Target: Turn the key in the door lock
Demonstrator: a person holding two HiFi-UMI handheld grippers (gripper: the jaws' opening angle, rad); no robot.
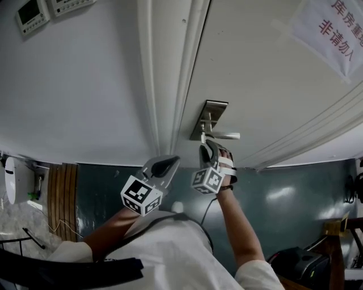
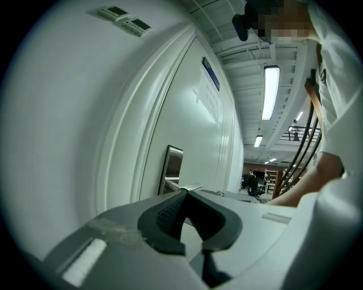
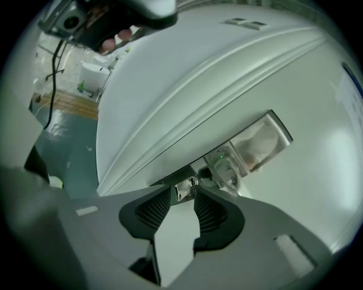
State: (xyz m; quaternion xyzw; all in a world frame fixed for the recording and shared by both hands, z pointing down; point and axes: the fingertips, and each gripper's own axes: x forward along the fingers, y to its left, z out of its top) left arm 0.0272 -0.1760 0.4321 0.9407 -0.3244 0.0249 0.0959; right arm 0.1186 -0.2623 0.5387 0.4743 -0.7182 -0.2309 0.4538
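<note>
The white door (image 1: 255, 73) carries a steel lock plate (image 1: 209, 119) with a lever handle (image 1: 224, 135). In the right gripper view a small silver key (image 3: 184, 190) sticks out of the lock below the plate (image 3: 255, 144). My right gripper (image 3: 182, 196) is at the lock with its fingertips on either side of the key's head, a little apart from it, so it stands open. In the head view the right gripper (image 1: 207, 146) sits just under the handle. My left gripper (image 1: 167, 164) hangs shut and empty beside the door frame, left of the lock; its tips (image 2: 184, 192) meet.
The raised door frame moulding (image 1: 170, 85) runs left of the lock. A paper notice (image 1: 334, 28) hangs on the door at upper right. Two wall panels (image 1: 31, 14) are at upper left. The floor (image 1: 283, 198) is dark teal, with a black bag (image 1: 300, 263) at lower right.
</note>
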